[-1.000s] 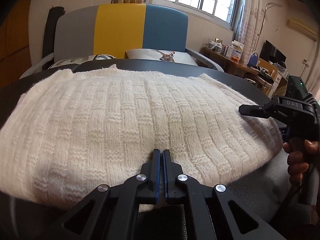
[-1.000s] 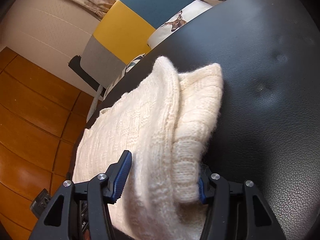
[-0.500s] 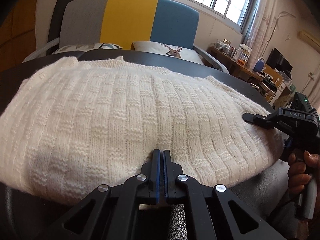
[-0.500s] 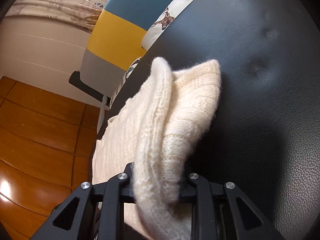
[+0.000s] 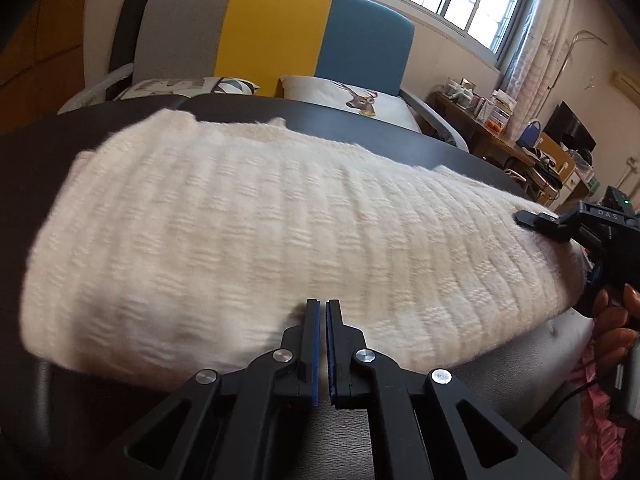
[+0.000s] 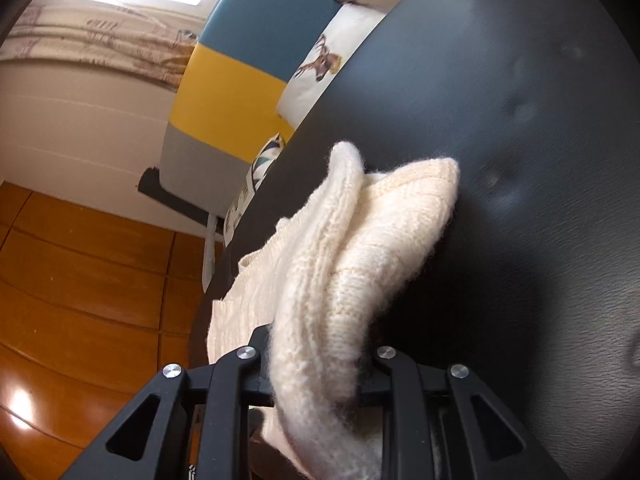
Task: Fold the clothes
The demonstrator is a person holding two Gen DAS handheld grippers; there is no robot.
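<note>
From the left wrist view, the cream knit sweater (image 5: 280, 232) is spread across the dark round table (image 5: 360, 132), looking already folded into a thick slab. The left gripper (image 5: 322, 312) has its fingers pressed together right at the near hem — whether a bit of knit is actually caught between them I can't tell, the tips sit against the fuzz. Off at the right edge you can see the right gripper (image 5: 532, 220) with a hand (image 5: 616, 320) on its handle. The only writing I can read is "DAS" on that gripper's body; the stuff on the far desk is too small to make out.

Right wrist view: the right gripper (image 6: 316, 360) is pinching a fat bunch of the sweater (image 6: 340, 280) at its side edge, layers squashed between the jaws, the rest lying across the table (image 6: 520, 160). No labels visible here.

My guess is this thing handles soft and floppy, fairly light but bulky, not slippery — the fuzzy ribbing should grip well. It'll sag and stretch if lifted from one point, so taking hold of both ends of the same edge seems the smart way.
</note>
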